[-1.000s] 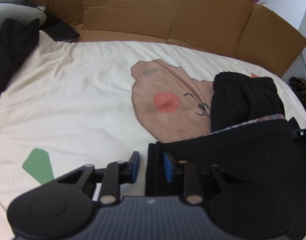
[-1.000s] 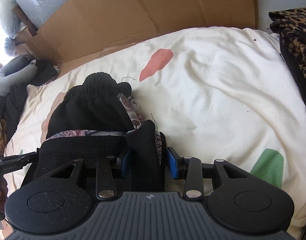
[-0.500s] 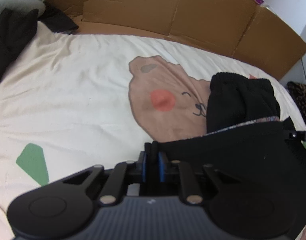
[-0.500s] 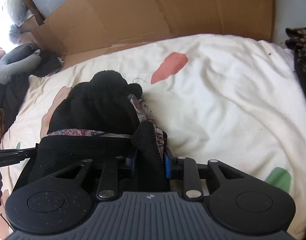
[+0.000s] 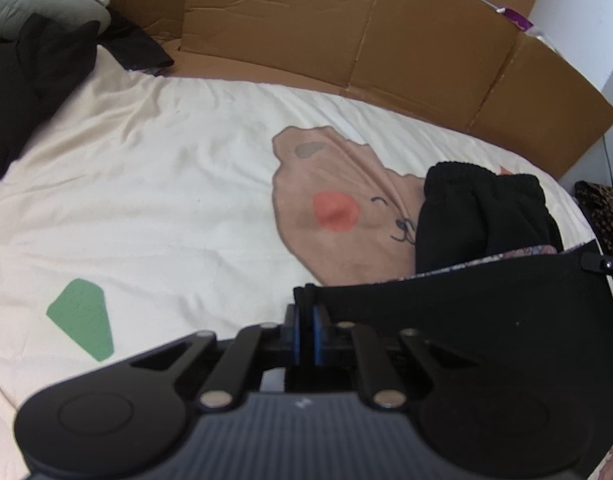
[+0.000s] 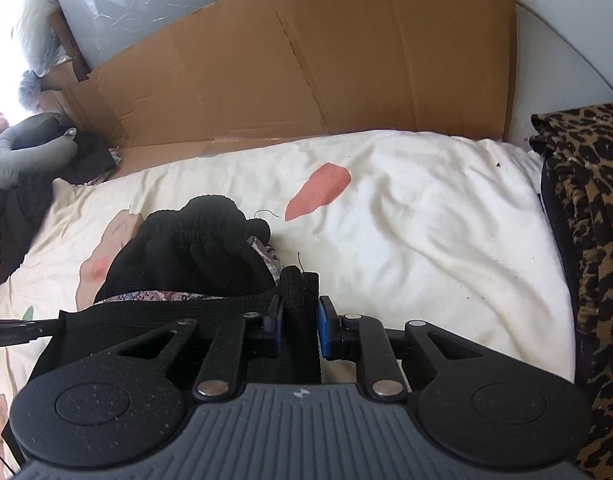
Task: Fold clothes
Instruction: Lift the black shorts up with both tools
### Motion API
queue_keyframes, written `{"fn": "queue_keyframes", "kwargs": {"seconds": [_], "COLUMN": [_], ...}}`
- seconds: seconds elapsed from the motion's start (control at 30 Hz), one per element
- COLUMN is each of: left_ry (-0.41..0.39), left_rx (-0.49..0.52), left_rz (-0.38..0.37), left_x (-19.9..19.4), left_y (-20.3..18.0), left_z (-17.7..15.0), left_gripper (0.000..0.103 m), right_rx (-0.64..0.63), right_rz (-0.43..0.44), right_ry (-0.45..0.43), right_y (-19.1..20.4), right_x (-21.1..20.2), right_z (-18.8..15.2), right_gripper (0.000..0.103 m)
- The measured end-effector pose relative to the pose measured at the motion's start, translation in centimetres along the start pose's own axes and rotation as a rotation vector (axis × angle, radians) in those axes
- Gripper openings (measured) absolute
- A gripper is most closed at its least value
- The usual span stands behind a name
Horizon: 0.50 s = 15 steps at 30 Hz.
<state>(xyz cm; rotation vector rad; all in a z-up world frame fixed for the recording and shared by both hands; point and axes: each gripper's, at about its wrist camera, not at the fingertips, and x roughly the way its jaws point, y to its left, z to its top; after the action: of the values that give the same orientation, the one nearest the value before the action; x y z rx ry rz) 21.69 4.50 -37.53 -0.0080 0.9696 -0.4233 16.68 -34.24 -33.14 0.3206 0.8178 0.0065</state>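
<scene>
A black knit garment with a patterned lining lies on the cream bedsheet. My left gripper is shut on the garment's near left corner. My right gripper is shut on the near right corner of the same garment. The near edge is stretched taut between the two grippers and lifted a little. The far part lies bunched in a heap on the sheet.
Cardboard panels stand along the far side of the bed. Dark clothes and a grey pillow lie at the far left. A leopard-print cloth lies along the right edge. The sheet carries a brown bear print.
My left gripper closed on the garment's corner; it was open a second ago. My right gripper closed tighter on its corner. Both grippers rose a little with the edge.
</scene>
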Motion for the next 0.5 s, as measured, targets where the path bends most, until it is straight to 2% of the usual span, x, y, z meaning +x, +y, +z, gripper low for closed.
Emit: {"fn": "queue_keyframes", "kwargs": {"seconds": [0.1, 0.23, 0.5], "left_ry": [-0.008, -0.030, -0.112], "left_rx": [-0.006, -0.072, -0.087], "left_rz": [-0.006, -0.041, -0.049], "left_x": [-0.1, -0.7, -3.2], "left_y": [0.1, 0.9, 0.9], "left_z": [0.0, 0.3, 1.5], "left_gripper": [0.007, 0.006, 0.005], "right_rx": [0.057, 0.106, 0.090], "right_rz": [0.030, 0.057, 0.044], "right_ry": [-0.009, -0.021, -0.086], "right_y": [-0.7, -1.5, -0.8], "right_x": [0.0, -0.1, -2.4], "right_z": [0.1, 0.1, 0.8], "right_gripper": [0.013, 0.008, 0.007]}}
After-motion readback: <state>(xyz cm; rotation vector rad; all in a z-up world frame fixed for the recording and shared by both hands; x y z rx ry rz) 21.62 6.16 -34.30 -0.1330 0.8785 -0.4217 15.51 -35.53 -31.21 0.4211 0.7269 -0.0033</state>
